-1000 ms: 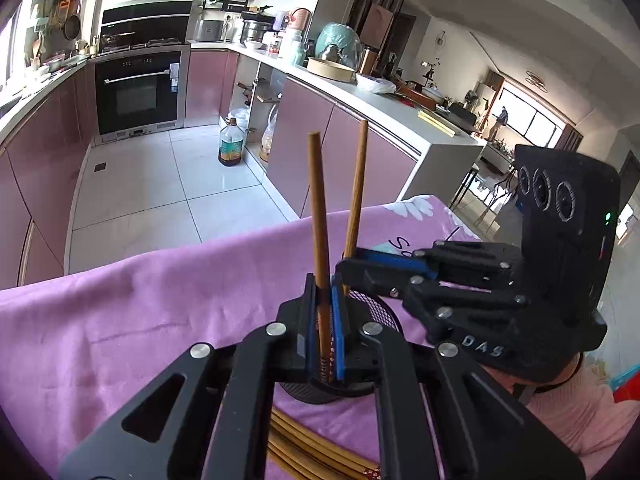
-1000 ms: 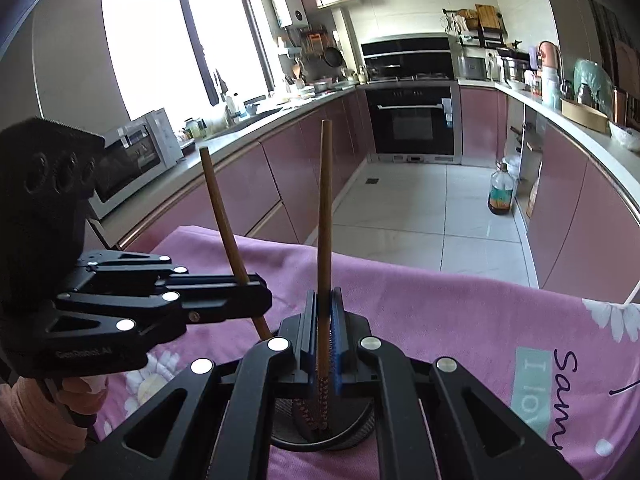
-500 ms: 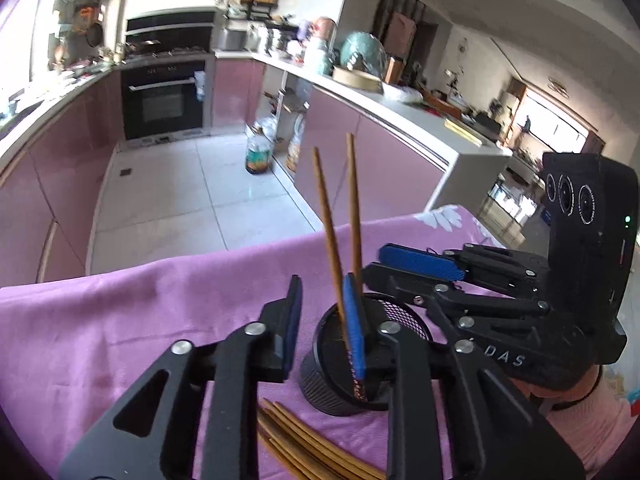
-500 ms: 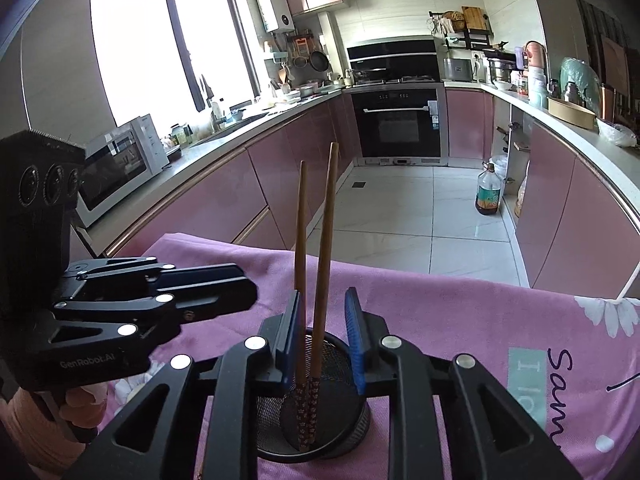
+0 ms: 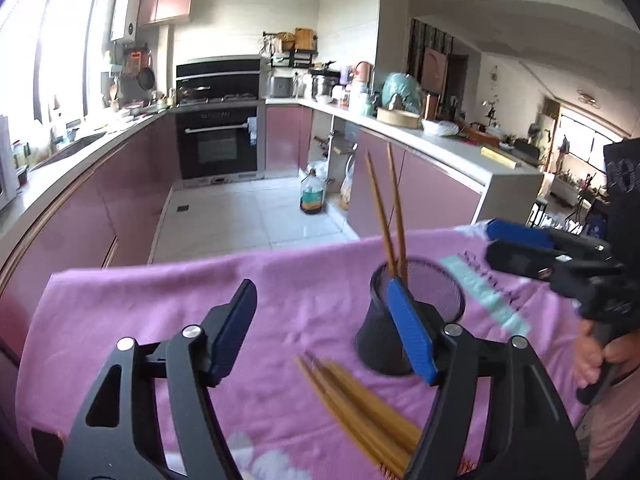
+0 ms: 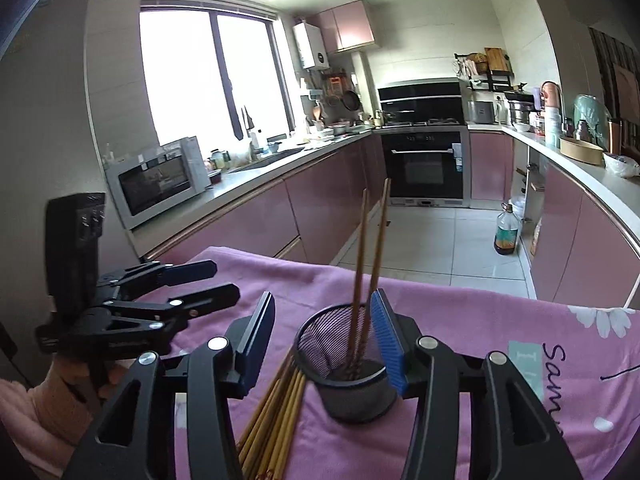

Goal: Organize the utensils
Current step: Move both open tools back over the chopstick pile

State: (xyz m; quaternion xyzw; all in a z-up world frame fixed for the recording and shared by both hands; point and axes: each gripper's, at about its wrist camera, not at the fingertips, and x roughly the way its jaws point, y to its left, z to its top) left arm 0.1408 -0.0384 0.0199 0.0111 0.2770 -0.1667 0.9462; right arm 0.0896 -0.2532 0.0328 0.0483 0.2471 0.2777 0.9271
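A black mesh cup (image 5: 440, 292) (image 6: 344, 376) stands on the purple cloth. Two brown chopsticks (image 5: 384, 216) (image 6: 370, 248) stand in it, leaning against each other and free of any grip. A bundle of pale chopsticks (image 5: 360, 400) (image 6: 276, 412) lies flat on the cloth just in front of the cup. My left gripper (image 5: 320, 320) (image 6: 224, 279) is to the left of the cup, its jaws opening with nothing between them. My right gripper (image 6: 320, 336) (image 5: 490, 240) is pulled back from the cup, its jaws opening; its pads touch neither the cup nor the chopsticks.
The purple cloth (image 5: 140, 300) covers the table, whose far edge drops to a tiled kitchen floor. A bottle (image 6: 506, 236) stands on that floor by pink cabinets. A microwave (image 6: 156, 180) sits on the left counter. A person's hand (image 5: 600, 360) holds the right gripper.
Both grippers were shut on one chopstick each over the cup. Both have let go, opened and drawn back. The two chopsticks now stand in the cup.
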